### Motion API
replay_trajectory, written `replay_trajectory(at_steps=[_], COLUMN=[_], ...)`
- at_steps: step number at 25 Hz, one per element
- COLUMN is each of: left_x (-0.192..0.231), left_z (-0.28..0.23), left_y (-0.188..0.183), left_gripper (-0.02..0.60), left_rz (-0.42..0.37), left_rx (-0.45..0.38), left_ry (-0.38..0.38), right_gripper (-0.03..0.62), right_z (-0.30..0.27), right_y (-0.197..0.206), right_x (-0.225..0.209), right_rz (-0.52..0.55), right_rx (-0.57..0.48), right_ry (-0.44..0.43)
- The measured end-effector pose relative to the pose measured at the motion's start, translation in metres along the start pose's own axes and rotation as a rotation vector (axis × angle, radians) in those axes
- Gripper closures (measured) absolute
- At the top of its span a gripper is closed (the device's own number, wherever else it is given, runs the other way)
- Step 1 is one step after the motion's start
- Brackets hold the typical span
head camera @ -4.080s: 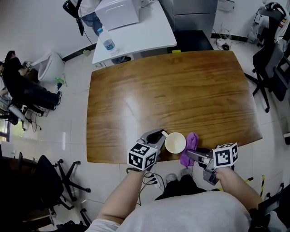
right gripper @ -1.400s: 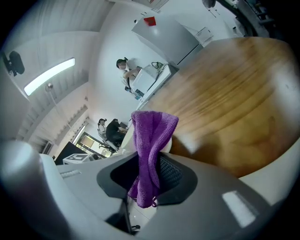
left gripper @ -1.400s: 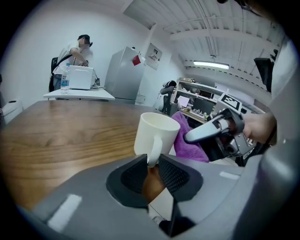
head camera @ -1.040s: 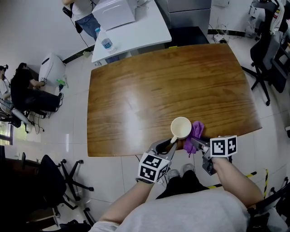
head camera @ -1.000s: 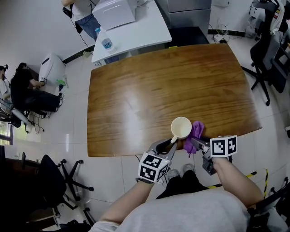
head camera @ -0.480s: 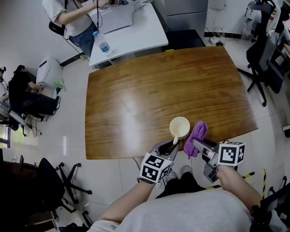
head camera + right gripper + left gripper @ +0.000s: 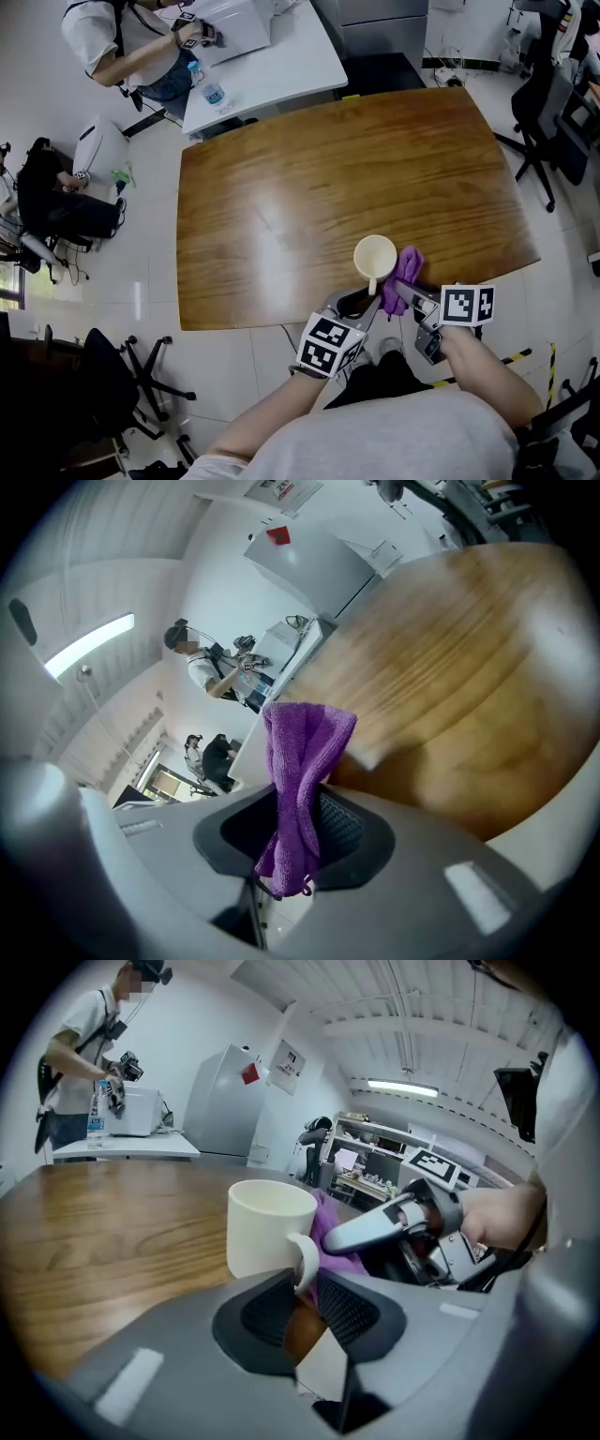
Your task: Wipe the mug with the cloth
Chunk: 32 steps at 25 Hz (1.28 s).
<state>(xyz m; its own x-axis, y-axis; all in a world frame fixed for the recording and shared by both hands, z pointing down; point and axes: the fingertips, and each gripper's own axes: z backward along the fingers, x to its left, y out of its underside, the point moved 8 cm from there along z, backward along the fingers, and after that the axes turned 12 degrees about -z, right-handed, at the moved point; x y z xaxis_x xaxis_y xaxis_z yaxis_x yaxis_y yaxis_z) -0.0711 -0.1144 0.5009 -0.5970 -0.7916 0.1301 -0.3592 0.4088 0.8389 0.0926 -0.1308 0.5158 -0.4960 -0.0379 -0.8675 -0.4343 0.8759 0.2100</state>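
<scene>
Wide bench (image 7: 281,187) lies open behind and left of the mug (image 7: 375,255); the cloth (image 7: 406,269) sits close on its right.

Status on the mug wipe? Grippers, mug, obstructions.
Left gripper jaws shut on mug handle. Right gripper jaws shut on purple cloth, cloth beside mug's wall. Nothing blocking on the table.

No word, number or brand can be read anywhere; the cube (image 7: 327,343) on the left claw (image 7: 367,298) and the cube (image 7: 466,306) on the right claw (image 7: 398,289) bear only black-and-white square patterns, no letters; far beyond the left claw, the bottle (image 7: 210,88) has a blue label too small to read; the white cabinet (image 7: 225,1101) carries a red mark (image 7: 249,1073), and the wall sheet (image 7: 288,1057) beside it shows print too blurred to make out.
</scene>
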Motion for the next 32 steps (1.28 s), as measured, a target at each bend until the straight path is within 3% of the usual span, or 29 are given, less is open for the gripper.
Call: replay_trajectory(at_steps=[9,13,18,22,27,29,32], left_x=[0.002,0.003,0.008,0.007,-0.047,-0.08,-0.14], left_z=[-0.003,0.002,0.017,0.043,0.085,0.1,0.121], left_y=[0.003,0.004,0.014,0.013,-0.007,-0.012,-0.009], left_gripper=[0.506,0.517,0.486,0.485,0.577,0.58,0.58], left_rz=[-0.037,-0.032,-0.001,0.018,0.003,0.004,0.071], left_rx=[0.009,-0.045,-0.08,-0.129,-0.209,-0.228,-0.253], left_ry=[0.035,0.067,0.081,0.026,-0.014,0.019,0.088], right_gripper=[0.487,0.487,0.487,0.487,0.487,0.487,0.487], right_z=[-0.01,-0.004,0.02,0.048,0.097,0.12,0.162], right_y=[0.002,0.004,0.014,0.029,0.061,0.078,0.112], right_x=[-0.018,-0.01,0.015,0.04,0.07,0.081,0.087], right_rz=[-0.011,0.011,0.139,0.246,0.418,0.513,0.637], right_rx=[0.003,-0.024,-0.071,-0.081,-0.061,-0.043,-0.005], right_ry=[0.065,0.064,0.067,0.02,-0.094,-0.139,-0.2])
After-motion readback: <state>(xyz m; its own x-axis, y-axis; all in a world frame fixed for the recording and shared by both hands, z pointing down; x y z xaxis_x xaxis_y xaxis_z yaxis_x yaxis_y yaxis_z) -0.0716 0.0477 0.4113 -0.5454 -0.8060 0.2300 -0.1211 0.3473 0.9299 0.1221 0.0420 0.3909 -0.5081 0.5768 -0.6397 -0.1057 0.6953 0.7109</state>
